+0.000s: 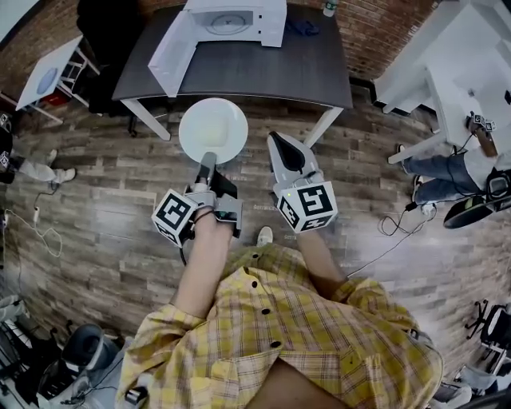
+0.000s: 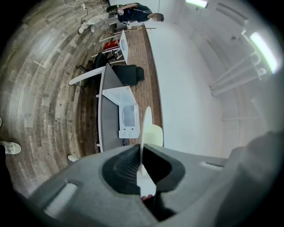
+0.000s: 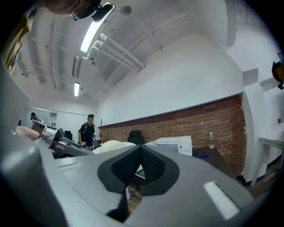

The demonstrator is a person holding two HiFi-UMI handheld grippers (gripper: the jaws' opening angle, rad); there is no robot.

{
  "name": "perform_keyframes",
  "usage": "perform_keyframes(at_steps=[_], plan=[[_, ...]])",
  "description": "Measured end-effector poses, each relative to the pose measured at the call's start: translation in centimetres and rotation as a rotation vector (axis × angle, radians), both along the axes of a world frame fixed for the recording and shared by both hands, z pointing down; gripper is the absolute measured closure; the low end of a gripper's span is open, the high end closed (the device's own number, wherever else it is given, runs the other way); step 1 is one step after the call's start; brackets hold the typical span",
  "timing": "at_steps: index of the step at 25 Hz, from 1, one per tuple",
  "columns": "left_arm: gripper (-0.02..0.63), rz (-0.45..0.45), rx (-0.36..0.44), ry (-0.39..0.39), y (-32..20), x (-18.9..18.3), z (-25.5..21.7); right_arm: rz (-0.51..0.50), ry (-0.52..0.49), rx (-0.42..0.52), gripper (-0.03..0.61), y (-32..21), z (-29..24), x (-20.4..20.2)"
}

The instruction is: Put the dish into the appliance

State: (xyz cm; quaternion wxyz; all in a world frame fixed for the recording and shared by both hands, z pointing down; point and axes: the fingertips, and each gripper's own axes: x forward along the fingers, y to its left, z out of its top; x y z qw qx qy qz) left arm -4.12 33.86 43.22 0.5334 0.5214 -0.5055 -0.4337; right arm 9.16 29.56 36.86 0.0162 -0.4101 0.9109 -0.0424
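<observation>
A round white dish (image 1: pixel 213 128) is held out flat in front of me, its near rim pinched by my left gripper (image 1: pixel 207 162), which is shut on it. In the left gripper view the dish (image 2: pixel 144 128) shows edge-on between the pads of the left gripper (image 2: pixel 141 167). Beyond it, a white microwave (image 1: pixel 231 20) stands on a dark table (image 1: pixel 263 72) with its door (image 1: pixel 172 52) swung open to the left. To the right of the dish, my right gripper (image 1: pixel 277 140) is shut and holds nothing. Its own view shows the right gripper (image 3: pixel 141 153) with pads together, and the microwave (image 3: pixel 175 144) ahead.
A water bottle (image 3: pixel 211 140) and a blue cloth (image 1: pixel 303 26) lie on the table right of the microwave. At the right a white desk (image 1: pixel 447 56) stands with a seated person's legs (image 1: pixel 435 172) beside it. A small white stand (image 1: pixel 48 72) is at the left. Cables (image 1: pixel 36 228) run over the wooden floor.
</observation>
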Motion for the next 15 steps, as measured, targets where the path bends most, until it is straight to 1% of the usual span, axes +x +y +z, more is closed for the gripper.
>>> perform_keyframes(at_steps=[4,9,13,15], plan=[[0.606,-0.008,-0.008,-0.013,-1.0,1.0,0.4,-0.014,0.0,0.003,0.578,-1.4,0.3,0.6],[0.606,-0.012,0.012,0.008,-1.3,2.2,0.6,-0.034,-0.01,0.003,0.578,-1.9,0.9,1.2],[0.606,-0.03,0.0,0.02,-1.8,2.4,0.9,-0.069,-0.012,-0.007,0.578,-2.4,1.1,1.1],[0.606,-0.031,0.008,0.026,-2.6,2.5,1.1,-0.073,-0.011,-0.004,0.578,-3.0,1.3,1.1]])
